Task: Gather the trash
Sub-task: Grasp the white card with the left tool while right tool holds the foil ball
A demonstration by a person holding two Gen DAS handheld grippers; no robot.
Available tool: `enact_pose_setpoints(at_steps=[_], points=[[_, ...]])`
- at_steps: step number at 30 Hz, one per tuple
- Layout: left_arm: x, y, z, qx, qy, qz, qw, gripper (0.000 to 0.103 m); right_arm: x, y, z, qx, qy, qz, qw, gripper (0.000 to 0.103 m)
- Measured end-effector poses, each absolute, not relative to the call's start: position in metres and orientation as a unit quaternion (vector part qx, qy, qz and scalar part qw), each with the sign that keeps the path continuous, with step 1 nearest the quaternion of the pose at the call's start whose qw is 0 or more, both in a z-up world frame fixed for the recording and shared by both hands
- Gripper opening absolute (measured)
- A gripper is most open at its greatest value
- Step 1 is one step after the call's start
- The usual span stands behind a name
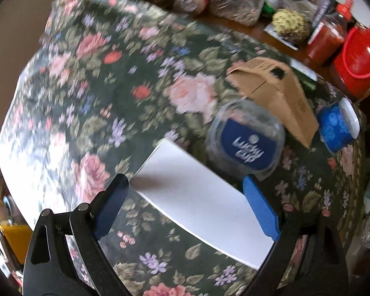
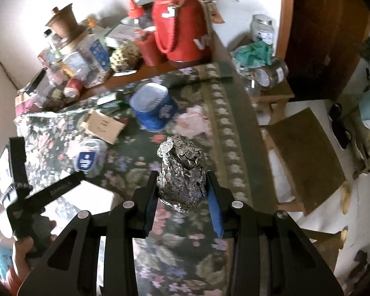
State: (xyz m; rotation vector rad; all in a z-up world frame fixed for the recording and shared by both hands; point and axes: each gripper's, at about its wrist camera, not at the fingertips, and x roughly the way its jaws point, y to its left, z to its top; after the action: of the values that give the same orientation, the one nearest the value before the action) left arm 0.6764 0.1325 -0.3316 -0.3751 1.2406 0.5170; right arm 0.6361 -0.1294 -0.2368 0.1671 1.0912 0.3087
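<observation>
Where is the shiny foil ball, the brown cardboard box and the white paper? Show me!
foil ball [image 2: 182, 172], right wrist view, on its crinkled front, between the gripper fingers.
cardboard box [image 1: 276, 91], left wrist view, on its flat brown side.
white paper [image 1: 194, 194], left wrist view, on the middle of the sheet.

Foil ball [image 2: 182, 175]: crumpled silver lump, clamped between right gripper [image 2: 182, 187] pads, upper part sticking out past fingertips.

White paper sheet [image 1: 197, 197]: flat on worktop, skewed, lying between wide-apart fingers of left gripper [image 1: 186, 185], not pinched.

Clear plastic tub [image 1: 246, 140] with blue label: just beyond left gripper, toward right fingertip, touching far edge of paper.

Brown cardboard box [image 1: 273, 93]: flap open, behind tub.

Blue cup [image 1: 338, 125]: on its side, right of box.
</observation>
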Motion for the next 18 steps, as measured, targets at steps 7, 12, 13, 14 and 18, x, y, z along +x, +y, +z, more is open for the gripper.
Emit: enact_pose_setpoints(at_steps=[7,12,13,14,18], points=[[0.661,0.137,-0.345,-0.180,0.592,0.206,0.758,0.092,0.632,-0.107,-0.228,0.079,0.508,0.163,0.842,0.034],[0.650,0.130,-0.344,-0.138,0.583,0.185,0.779,0.074,0.627,-0.099,-0.225,0.073,0.507,0.167,0.843,0.034],[0.648,0.127,-0.344,-0.131,0.579,0.179,0.784,0.071,0.625,-0.098,-0.225,0.072,0.506,0.167,0.843,0.034],[0.647,0.128,-0.343,-0.127,0.575,0.170,0.790,0.064,0.624,-0.097,-0.224,0.071,0.506,0.167,0.843,0.034],[0.644,0.122,-0.337,-0.127,0.573,0.120,0.801,0.053,0.619,-0.094,-0.219,0.071,0.501,0.172,0.845,0.034]])
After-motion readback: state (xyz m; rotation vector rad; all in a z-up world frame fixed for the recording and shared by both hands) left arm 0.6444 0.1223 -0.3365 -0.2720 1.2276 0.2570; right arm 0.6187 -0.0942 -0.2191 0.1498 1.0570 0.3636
